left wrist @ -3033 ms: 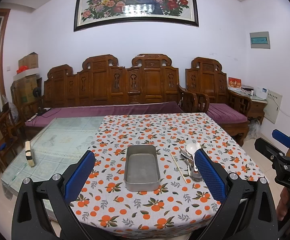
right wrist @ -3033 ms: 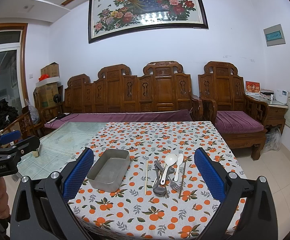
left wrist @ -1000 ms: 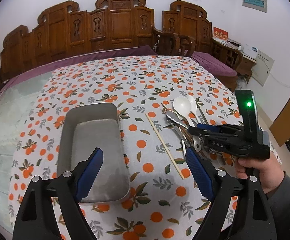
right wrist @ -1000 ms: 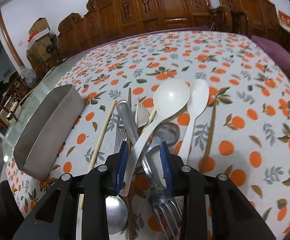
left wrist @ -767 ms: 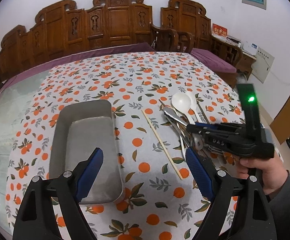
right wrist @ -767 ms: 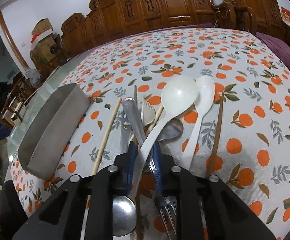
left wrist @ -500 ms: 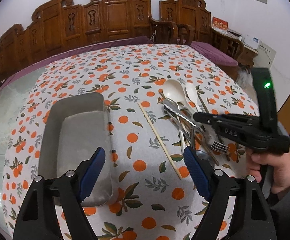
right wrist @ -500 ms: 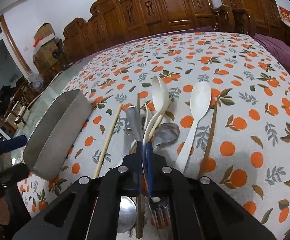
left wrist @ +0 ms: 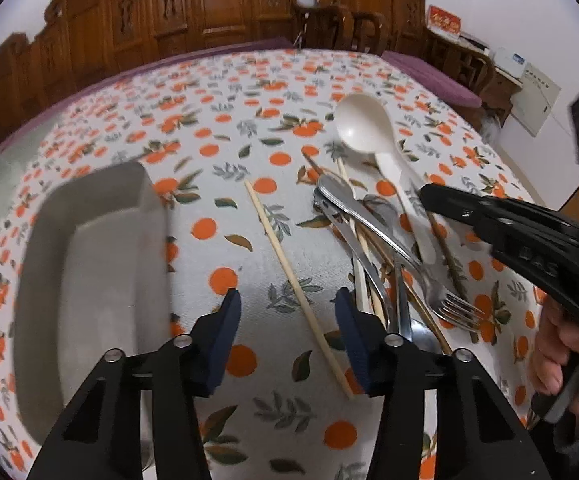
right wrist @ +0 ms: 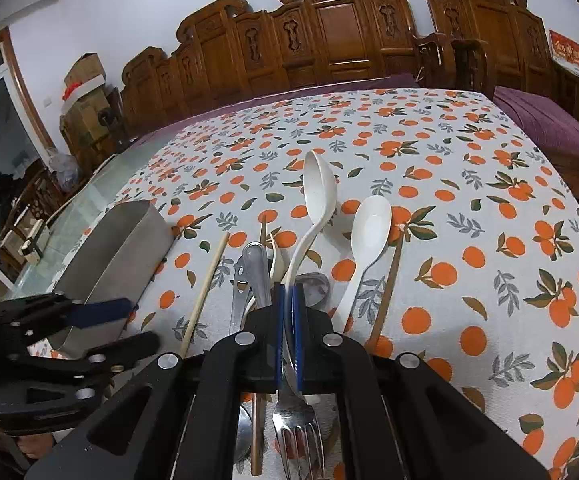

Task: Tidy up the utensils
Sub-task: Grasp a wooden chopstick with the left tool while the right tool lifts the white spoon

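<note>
My right gripper [right wrist: 287, 292] is shut on the handle of a large white plastic spoon [right wrist: 319, 188], its bowl turned on edge and lifted off the cloth. The spoon also shows in the left wrist view [left wrist: 363, 130]. A smaller white spoon [right wrist: 369, 228] lies beside it. Below lie a metal fork [right wrist: 297, 420], metal spoons [left wrist: 341, 200] and chopsticks. My left gripper [left wrist: 287, 308] is open, low over a light wooden chopstick [left wrist: 293, 276]. A grey metal tray [left wrist: 85, 272] sits to the left.
The table wears an orange-print cloth [right wrist: 469, 184]. A dark chopstick [right wrist: 387, 284] lies right of the smaller spoon. Carved wooden benches [right wrist: 329, 36] with purple cushions stand behind the table. A glass-topped table [right wrist: 101, 184] is at the left.
My right gripper has lifted the large white spoon further, its bowl now on edge. My left gripper has dropped towards the light chopstick and its fingers have come closer together.
</note>
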A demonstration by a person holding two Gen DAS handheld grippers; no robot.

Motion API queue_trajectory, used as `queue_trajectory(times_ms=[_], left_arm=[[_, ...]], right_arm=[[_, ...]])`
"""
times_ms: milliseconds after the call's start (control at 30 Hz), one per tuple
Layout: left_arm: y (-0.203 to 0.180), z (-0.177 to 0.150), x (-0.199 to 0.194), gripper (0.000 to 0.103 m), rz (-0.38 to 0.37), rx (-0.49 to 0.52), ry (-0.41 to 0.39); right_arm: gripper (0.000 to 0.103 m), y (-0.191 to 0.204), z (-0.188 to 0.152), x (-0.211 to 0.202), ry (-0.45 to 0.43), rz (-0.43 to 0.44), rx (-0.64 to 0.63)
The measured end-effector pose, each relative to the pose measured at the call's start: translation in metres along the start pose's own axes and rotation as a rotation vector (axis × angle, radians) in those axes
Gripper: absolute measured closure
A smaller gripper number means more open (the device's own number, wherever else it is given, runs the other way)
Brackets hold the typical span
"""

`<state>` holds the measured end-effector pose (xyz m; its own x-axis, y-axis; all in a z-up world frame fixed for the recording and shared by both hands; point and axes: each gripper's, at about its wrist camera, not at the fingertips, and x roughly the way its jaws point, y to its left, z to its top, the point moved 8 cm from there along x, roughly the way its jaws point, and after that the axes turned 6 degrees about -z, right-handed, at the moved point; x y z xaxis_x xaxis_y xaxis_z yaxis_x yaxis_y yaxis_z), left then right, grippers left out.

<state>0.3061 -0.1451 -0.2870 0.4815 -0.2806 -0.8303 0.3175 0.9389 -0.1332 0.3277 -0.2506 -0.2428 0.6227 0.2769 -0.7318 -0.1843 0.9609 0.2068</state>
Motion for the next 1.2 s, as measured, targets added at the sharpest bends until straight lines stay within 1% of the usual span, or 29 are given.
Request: queue_trajectory(times_ms=[33, 100, 200, 300, 400, 433, 467, 600, 700, 967, 1200], left_arm=[[0.000, 0.000, 0.005, 0.062, -0.003, -0.007, 0.010], [-0.001, -0.001, 0.013, 0.064, 0.006, -0.008, 0.024], [-0.002, -0.001, 0.024, 0.067, 0.035, 0.002, 0.042], [0.000, -0.004, 0.032, 0.073, 0.055, 0.000, 0.062], [0.002, -0.004, 0.032, 0.078, 0.059, -0.003, 0.050], [0.002, -0.004, 0.031, 0.085, 0.059, -0.008, 0.048], [0.003, -0.004, 0.031, 0.097, 0.060, -0.010, 0.048], [0.008, -0.006, 0.028, 0.099, 0.065, -0.008, 0.059], [0.012, -0.006, 0.021, 0.099, 0.072, -0.003, 0.048], [0.026, 0.002, -0.022, 0.099, 0.065, -0.007, -0.023], [0.041, 0.012, -0.061, 0.099, 0.043, -0.010, -0.083]], right_arm=[[0.098, 0.000, 0.000, -0.001, -0.002, -0.002, -0.001], [0.098, -0.001, 0.001, -0.002, -0.005, 0.000, 0.004], [0.098, 0.000, 0.002, -0.003, -0.008, 0.000, 0.004], [0.098, 0.001, 0.002, -0.003, -0.004, -0.004, -0.004], [0.098, 0.002, 0.001, -0.003, -0.003, -0.007, -0.004], [0.098, 0.002, 0.001, -0.003, -0.001, -0.008, -0.004], [0.098, 0.003, 0.001, -0.003, 0.000, -0.008, -0.005], [0.098, 0.009, 0.000, -0.003, 0.003, -0.005, -0.012], [0.098, 0.017, 0.001, -0.005, 0.002, 0.008, -0.024], [0.098, 0.048, 0.004, -0.018, -0.014, 0.042, -0.077], [0.098, 0.077, 0.009, -0.034, -0.035, 0.070, -0.120]])
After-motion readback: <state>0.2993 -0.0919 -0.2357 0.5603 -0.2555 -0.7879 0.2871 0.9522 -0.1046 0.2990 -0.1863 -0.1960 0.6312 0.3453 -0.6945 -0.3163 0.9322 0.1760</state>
